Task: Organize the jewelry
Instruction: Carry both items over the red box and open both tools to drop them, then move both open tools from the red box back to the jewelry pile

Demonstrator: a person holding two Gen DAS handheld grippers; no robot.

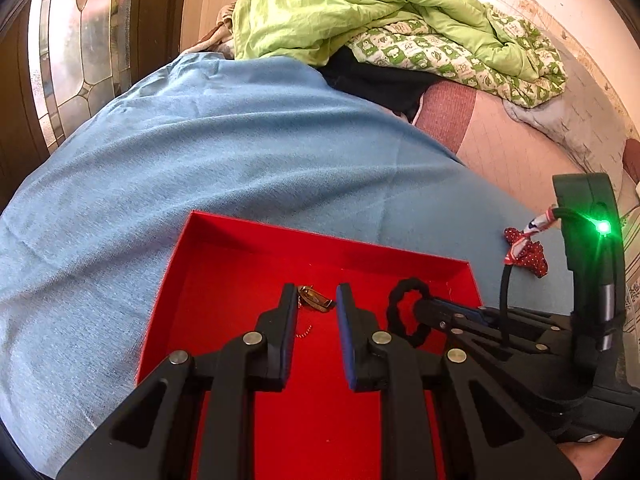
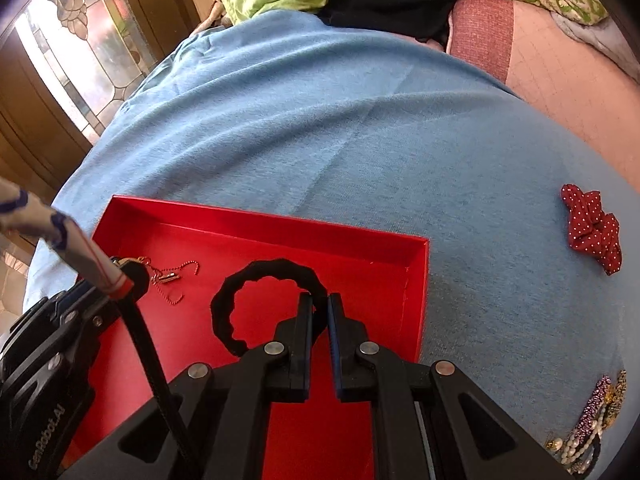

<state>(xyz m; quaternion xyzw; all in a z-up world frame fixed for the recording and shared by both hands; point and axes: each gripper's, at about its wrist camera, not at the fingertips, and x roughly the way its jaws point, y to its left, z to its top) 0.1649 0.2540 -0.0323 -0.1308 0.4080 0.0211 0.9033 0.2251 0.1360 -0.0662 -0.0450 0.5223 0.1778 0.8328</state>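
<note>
A red open box (image 1: 248, 240) lies on a blue cloth; it also shows in the right wrist view (image 2: 416, 280). My left gripper (image 1: 317, 300) is open inside the box, its fingertips either side of a small gold clasp with a thin chain (image 1: 316, 299) on the box floor. The chain also shows in the right wrist view (image 2: 172, 276). My right gripper (image 2: 320, 304) is shut on a black scrunchie (image 2: 236, 292), held low in the box; in the left wrist view the scrunchie (image 1: 400, 292) hangs from its tips.
A red polka-dot scrunchie (image 2: 592, 228) lies on the blue cloth (image 2: 320, 120) right of the box. A heap of beaded hair ties and pearls (image 2: 592, 420) lies at the near right. A green quilt (image 1: 360, 8) is piled behind. A stained-glass door (image 1: 80, 40) stands left.
</note>
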